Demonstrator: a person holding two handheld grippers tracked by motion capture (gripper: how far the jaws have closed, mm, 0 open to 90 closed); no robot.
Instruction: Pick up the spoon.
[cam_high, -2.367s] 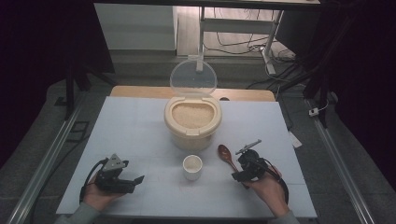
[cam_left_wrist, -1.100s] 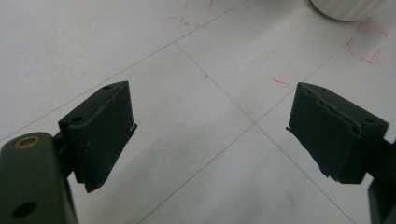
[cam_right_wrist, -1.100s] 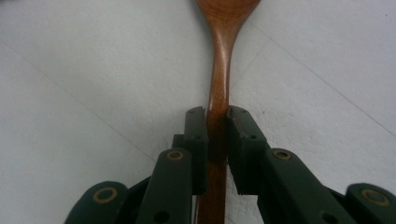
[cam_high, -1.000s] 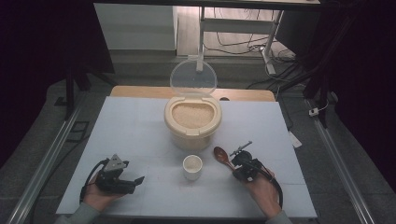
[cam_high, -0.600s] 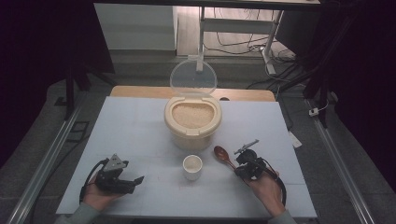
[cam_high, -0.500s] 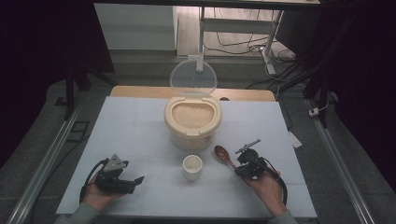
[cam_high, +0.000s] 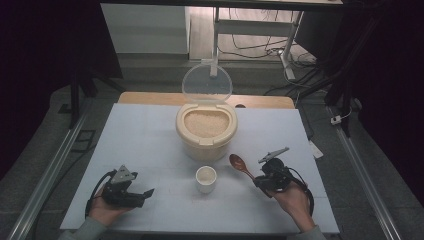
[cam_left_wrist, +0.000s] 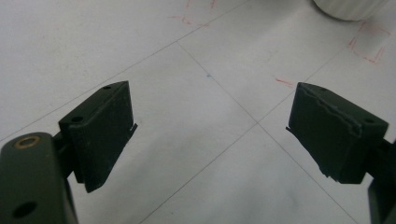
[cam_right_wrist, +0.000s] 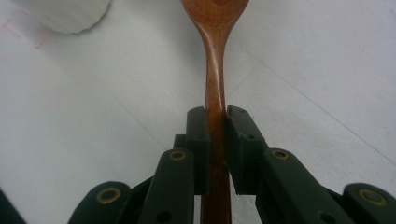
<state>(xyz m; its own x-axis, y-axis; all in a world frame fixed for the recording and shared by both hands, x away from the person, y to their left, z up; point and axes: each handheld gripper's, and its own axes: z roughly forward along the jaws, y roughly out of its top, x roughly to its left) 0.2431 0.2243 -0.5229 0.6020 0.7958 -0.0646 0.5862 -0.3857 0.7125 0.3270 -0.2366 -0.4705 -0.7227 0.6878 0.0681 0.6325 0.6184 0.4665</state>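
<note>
Left gripper (cam_high: 142, 194) sat low at the near-left of the white table (cam_high: 145, 145), held in the person's left hand (cam_high: 107, 209), jaws pointing right toward the cup. In the left gripper view its jaws stood wide apart with nothing between them, only bare table with thin grid lines and faint red marks; the white cup's (cam_left_wrist: 348, 8) base showed far ahead at the top right. Right of the left gripper and left of the right one, the small white cup (cam_high: 206, 179) stood upright on the table, apart from both. Beyond it, farther from both grippers, a cream rice container (cam_high: 206, 131) stood with its clear lid (cam_high: 207, 84) swung up, grain filling it. Right gripper (cam_high: 261, 181) was at the near-right, in the right hand (cam_high: 295, 202), jaws closed tight on the handle of a wooden spoon (cam_high: 241, 165). In the right gripper view the spoon (cam_right_wrist: 215, 70) ran straight ahead from between the jaws, bowl at the far end, cup (cam_right_wrist: 65, 14) off to its upper left. Spoon bowl pointed up-left toward the container, just right of the cup, not touching it.
</note>
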